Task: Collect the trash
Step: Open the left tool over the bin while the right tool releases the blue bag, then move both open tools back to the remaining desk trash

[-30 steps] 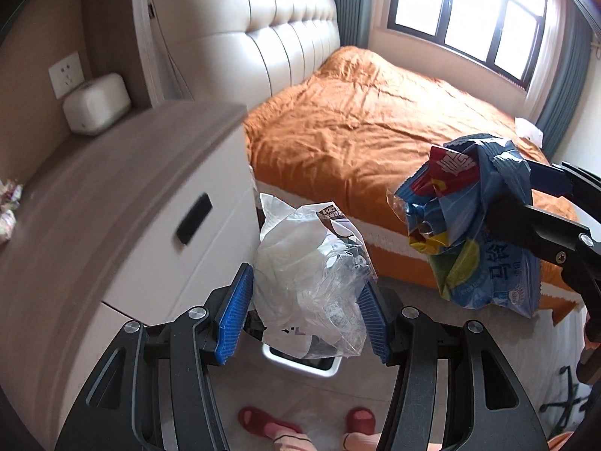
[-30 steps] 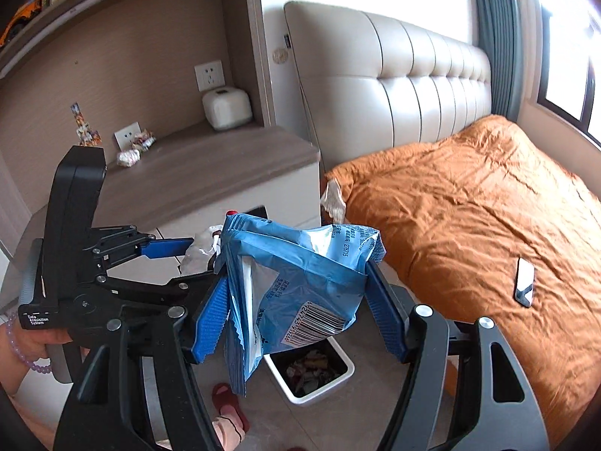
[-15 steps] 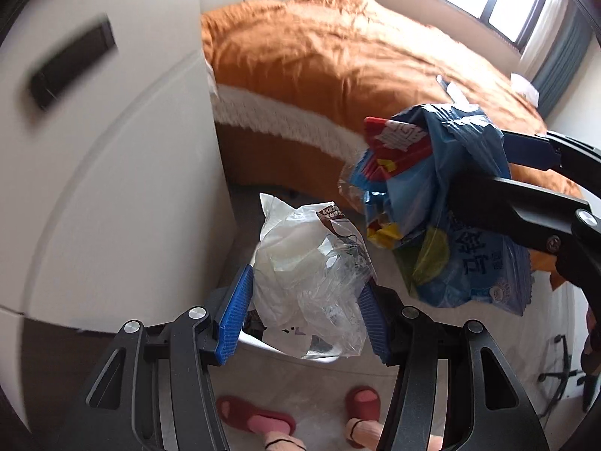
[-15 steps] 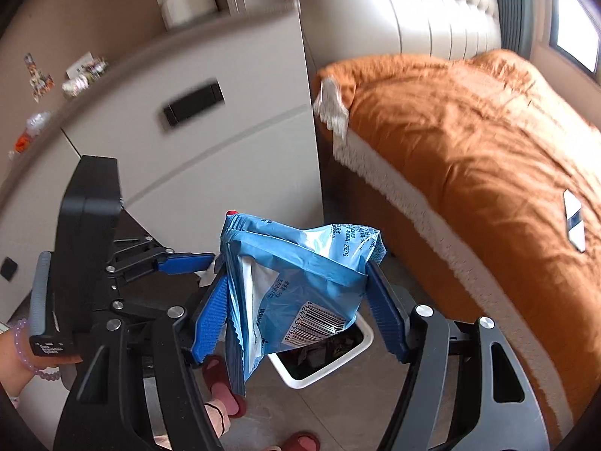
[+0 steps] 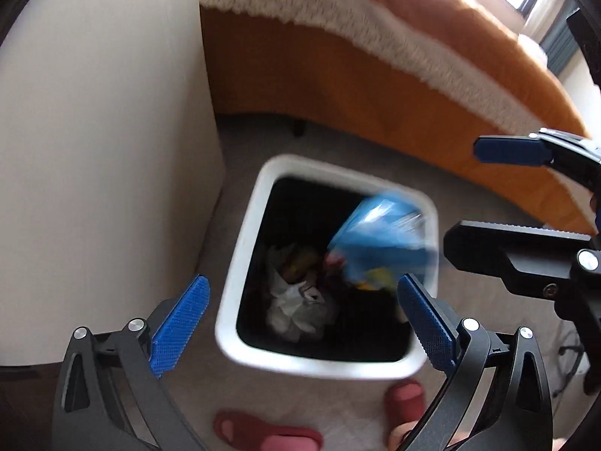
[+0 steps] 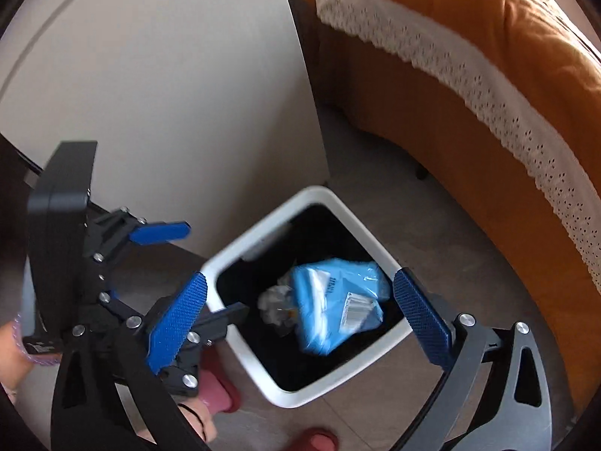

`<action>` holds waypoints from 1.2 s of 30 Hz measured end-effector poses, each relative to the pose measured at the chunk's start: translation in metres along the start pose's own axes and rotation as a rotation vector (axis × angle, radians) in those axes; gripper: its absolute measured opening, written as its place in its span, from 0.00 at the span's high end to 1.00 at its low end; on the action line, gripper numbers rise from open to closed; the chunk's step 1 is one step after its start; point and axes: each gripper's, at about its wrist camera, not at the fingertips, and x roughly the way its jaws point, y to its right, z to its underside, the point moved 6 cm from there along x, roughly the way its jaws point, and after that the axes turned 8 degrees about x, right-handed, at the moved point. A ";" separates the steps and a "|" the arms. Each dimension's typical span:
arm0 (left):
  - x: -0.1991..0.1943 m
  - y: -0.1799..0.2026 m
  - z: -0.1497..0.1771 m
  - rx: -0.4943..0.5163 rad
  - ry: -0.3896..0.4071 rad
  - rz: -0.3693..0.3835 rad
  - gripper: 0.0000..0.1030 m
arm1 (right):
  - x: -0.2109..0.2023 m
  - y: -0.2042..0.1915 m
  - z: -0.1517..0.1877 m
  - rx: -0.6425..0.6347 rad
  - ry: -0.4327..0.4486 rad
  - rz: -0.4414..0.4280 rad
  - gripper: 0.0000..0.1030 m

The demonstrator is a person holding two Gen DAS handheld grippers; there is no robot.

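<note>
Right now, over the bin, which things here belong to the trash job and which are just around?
Part of the job:
- white trash bin
- blue snack bag, inside the bin
- crumpled clear plastic bag, inside the bin
- left gripper, open, empty
- right gripper, open, empty

Just around:
- white cabinet
- bed with orange cover
- red slippers

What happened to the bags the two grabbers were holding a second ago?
Both grippers dropped low over the white square bin and their jaws have just been opening. The left gripper let go of its crumpled clear plastic bag; the right gripper released the blue snack packet. The bin stayed put.
</note>
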 end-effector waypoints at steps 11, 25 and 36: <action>-0.047 -0.013 -0.010 -0.051 0.031 -0.013 0.04 | -0.038 -0.018 -0.017 -0.048 0.005 0.019 0.04; -0.269 0.002 -0.098 -0.100 0.286 -0.064 0.04 | -0.245 -0.084 -0.110 -0.135 0.232 0.031 0.04; -0.452 -0.037 -0.127 -0.192 0.458 -0.175 0.04 | -0.364 -0.189 -0.197 -0.258 0.450 -0.025 0.04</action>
